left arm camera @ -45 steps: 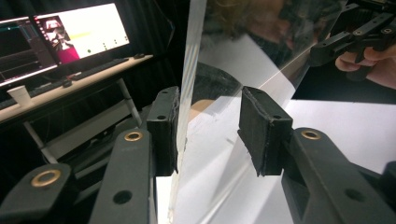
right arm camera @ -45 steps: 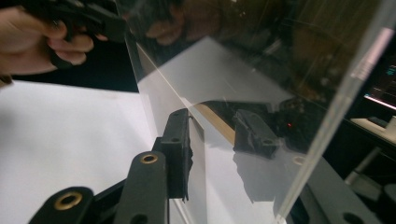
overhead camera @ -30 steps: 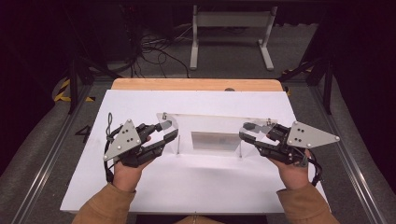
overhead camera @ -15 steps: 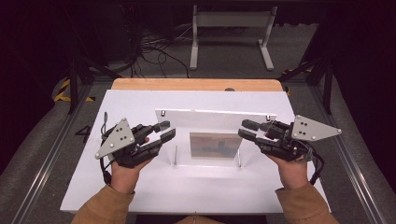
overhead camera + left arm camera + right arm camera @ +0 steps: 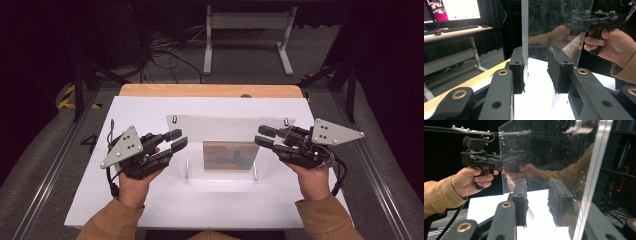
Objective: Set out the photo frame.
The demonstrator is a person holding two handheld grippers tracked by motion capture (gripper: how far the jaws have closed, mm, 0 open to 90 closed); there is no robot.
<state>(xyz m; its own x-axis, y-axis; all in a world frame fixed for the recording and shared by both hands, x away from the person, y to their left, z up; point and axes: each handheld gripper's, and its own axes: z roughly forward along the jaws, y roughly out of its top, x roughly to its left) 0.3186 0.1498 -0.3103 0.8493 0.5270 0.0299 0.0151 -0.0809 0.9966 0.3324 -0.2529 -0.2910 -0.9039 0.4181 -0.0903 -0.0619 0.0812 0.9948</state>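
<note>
White table (image 5: pixel 150 107), monitor (image 5: pixel 461 10), perhaps keyboard (image 5: pixel 459 28)

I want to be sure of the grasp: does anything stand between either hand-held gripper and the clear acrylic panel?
Nothing visible does. The clear acrylic panel stands upright; its edges sit directly between the open jaws of the left hand-held gripper and right hand-held gripper.

The panel (image 5: pixel 230 131) is clear, glossy acrylic, finely scratched and speckled. The fingers (image 5: pixel 517 67) are matt black plastic with brass-coloured pins. The desk (image 5: pixel 150 107) is smooth matt white, its 12 o'clock edge bare wood.
</note>
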